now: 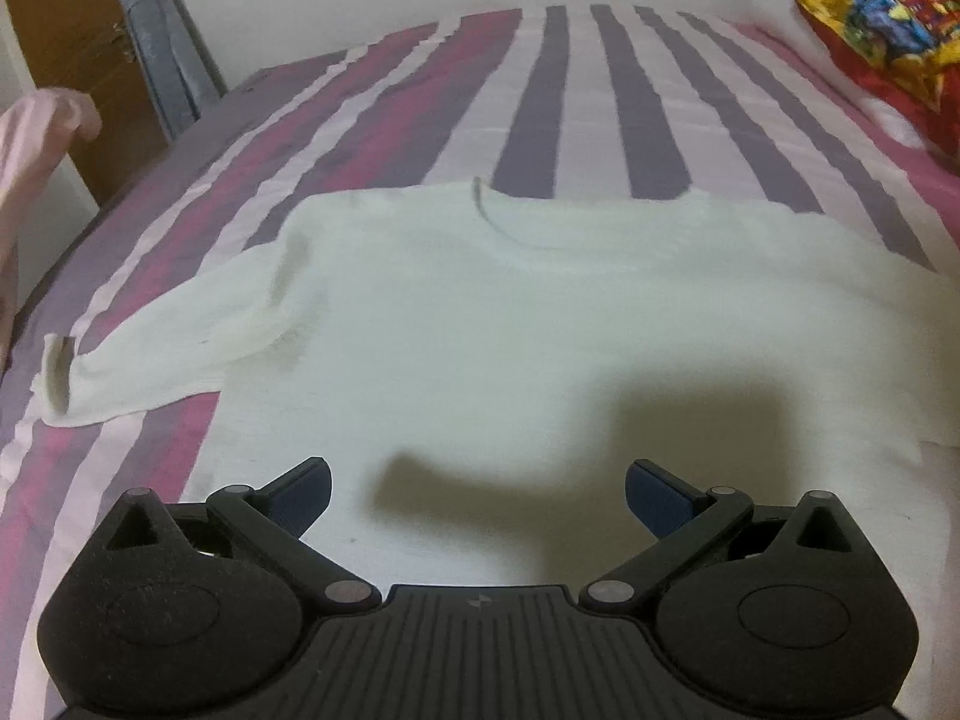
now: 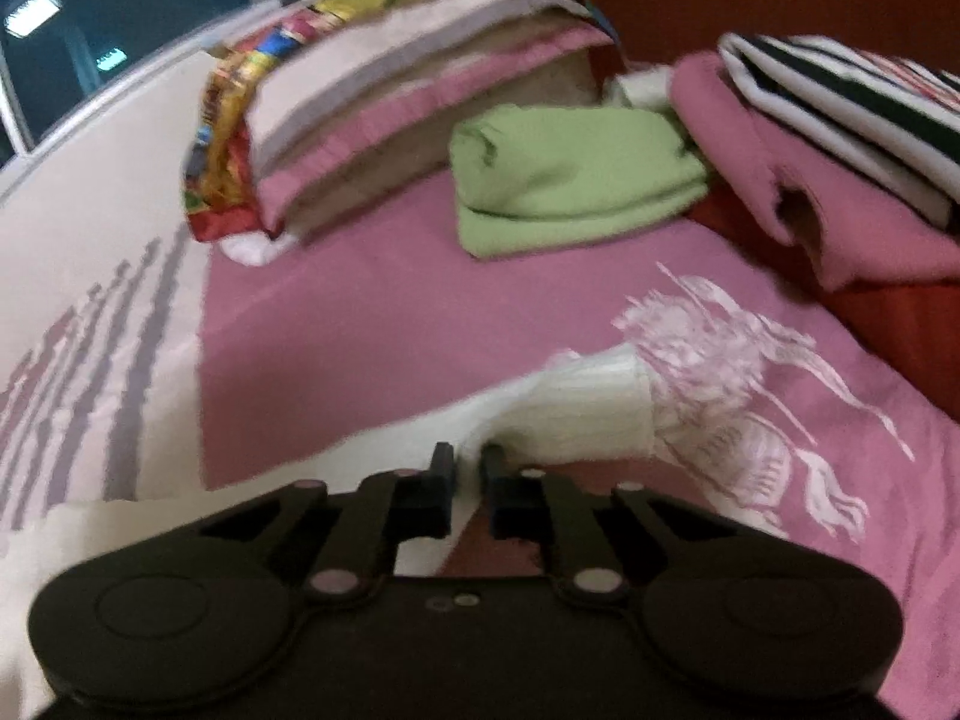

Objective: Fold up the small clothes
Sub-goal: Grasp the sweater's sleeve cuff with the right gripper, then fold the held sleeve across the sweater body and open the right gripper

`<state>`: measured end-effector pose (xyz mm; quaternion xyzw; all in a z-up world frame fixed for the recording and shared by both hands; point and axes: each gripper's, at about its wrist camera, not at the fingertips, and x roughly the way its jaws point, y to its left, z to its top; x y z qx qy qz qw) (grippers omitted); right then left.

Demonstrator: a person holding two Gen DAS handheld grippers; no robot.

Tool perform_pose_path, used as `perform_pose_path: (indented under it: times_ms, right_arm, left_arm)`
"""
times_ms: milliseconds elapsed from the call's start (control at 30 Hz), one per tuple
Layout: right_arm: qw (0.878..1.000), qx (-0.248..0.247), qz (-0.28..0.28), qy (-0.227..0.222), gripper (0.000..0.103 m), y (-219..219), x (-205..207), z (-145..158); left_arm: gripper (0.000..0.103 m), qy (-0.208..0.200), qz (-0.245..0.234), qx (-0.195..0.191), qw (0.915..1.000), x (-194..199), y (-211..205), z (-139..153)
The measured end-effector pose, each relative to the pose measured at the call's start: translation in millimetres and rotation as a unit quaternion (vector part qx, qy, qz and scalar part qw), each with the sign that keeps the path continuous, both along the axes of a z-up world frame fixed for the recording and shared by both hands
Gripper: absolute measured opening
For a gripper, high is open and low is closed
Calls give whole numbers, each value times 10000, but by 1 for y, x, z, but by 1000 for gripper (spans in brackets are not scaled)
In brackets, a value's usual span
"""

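Note:
A white knit sweater (image 1: 480, 312) lies flat on the striped bed sheet (image 1: 540, 90), neckline away from me and one sleeve (image 1: 150, 360) stretched out to the left. My left gripper (image 1: 477, 492) hovers over the sweater's lower body with its jaws wide open and nothing between them. In the right wrist view, the sweater's other sleeve, with its ribbed cuff (image 2: 588, 414), lies on a pink blanket (image 2: 360, 330). My right gripper (image 2: 468, 459) is shut on the white sleeve fabric just behind that cuff.
A folded green garment (image 2: 570, 180) lies beyond the cuff, beside stacked pillows (image 2: 390, 90) and a pile of pink and striped clothes (image 2: 840, 150). A colourful cloth (image 1: 870, 6) sits at the bed's far right. A pink cloth (image 1: 30, 150) and a wooden cupboard (image 1: 72, 30) stand left.

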<state>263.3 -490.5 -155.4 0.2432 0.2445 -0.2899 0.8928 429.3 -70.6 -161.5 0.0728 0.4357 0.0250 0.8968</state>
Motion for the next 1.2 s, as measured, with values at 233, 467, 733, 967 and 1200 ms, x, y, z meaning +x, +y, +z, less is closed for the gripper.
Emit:
perform_pose_path:
  times_ms: [233,467,733,967,1200]
  right_arm:
    - [9946,-313,868,-482,9,52,25,30]
    - [9729,-490,2132,-747,9,141,68,56]
    - [9278,-88,3722,-252,9,266,110,27]
    - [9091,72,4136,502,39,299,115,-5]
    - [9304,90,3664,-72,63,258,73,21]
  left_arm:
    - [103,31,233,-74,9997,3,27,-1]
    - [103,7,435,-180,9989,4,56,0]
    - [103,-31,540,-715,9960,6,86,6]
    - [103,496,195,-1839,9815,21,83,-2]
    - [103,972,-71,-2863,9532,35,63,-24]
